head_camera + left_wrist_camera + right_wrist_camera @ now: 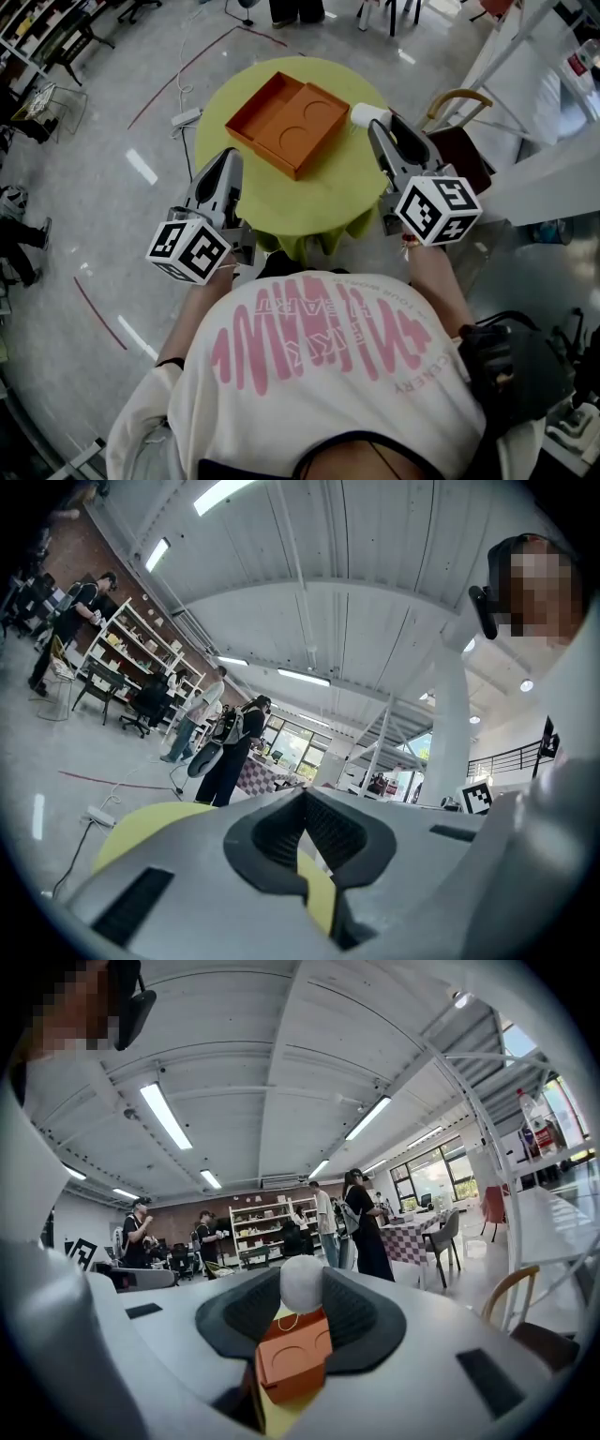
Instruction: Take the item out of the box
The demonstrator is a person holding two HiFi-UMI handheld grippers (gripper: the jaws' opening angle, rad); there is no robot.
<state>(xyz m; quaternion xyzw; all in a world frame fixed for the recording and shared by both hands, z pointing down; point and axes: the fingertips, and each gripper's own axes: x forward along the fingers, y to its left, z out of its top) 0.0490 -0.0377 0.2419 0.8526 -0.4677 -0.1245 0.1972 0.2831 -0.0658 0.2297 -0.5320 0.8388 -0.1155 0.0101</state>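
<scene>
An orange box [286,122] lies open on the round table with the yellow-green cloth [347,183]; one half shows two round hollows, both bare. My right gripper [377,124] hovers at the table's right edge, shut on a small white rounded item [364,114]. In the right gripper view that white item [302,1283] sits between the jaw tips, with the orange box [292,1358] beyond and below it. My left gripper [231,155] hangs at the table's left edge, jaws together and holding nothing. In the left gripper view only the yellow-green cloth [321,892] shows under the joined tips.
A chair with a curved wooden back [457,97] stands just right of the table. A power strip with cables [186,117] lies on the floor at the left. Several people [234,747] stand by shelves and checked tables farther off.
</scene>
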